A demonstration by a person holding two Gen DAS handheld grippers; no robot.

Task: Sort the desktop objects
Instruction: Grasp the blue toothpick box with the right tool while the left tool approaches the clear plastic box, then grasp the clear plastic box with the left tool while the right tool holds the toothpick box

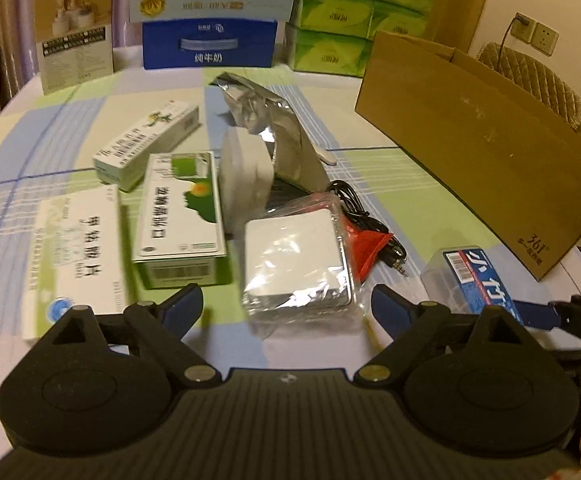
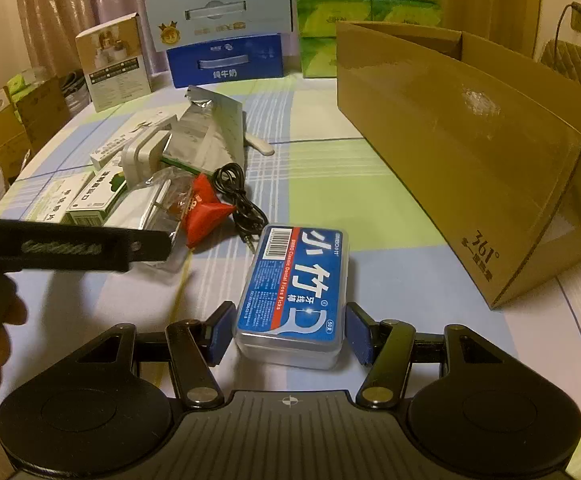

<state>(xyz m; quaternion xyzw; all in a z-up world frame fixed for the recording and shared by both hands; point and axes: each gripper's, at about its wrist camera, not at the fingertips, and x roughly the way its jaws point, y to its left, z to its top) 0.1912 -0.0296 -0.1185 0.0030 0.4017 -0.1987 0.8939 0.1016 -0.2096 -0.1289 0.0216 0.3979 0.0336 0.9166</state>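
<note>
The right tongs [image 2: 286, 334] clamped the floss box [image 2: 294, 292]; the left tongs [image 1: 286, 304] (jaws apart) straddled a wrapped white box [image 1: 296, 264], likely grabbed next.

Bare tablecloth [image 2: 390, 216] beside cardboard box [image 2: 470, 152]

Left of one open brown cardboard box [image 1: 482, 152]: three medicine cartons, namely a white one [image 1: 70, 256], a green-and-white one [image 1: 182, 216] and a slim white one [image 1: 146, 144]. One blue-labelled clear plastic floss-pick case [image 2: 294, 296], one crumpled silver foil pouch [image 1: 266, 128], one coiled black cable [image 1: 354, 208].
</note>
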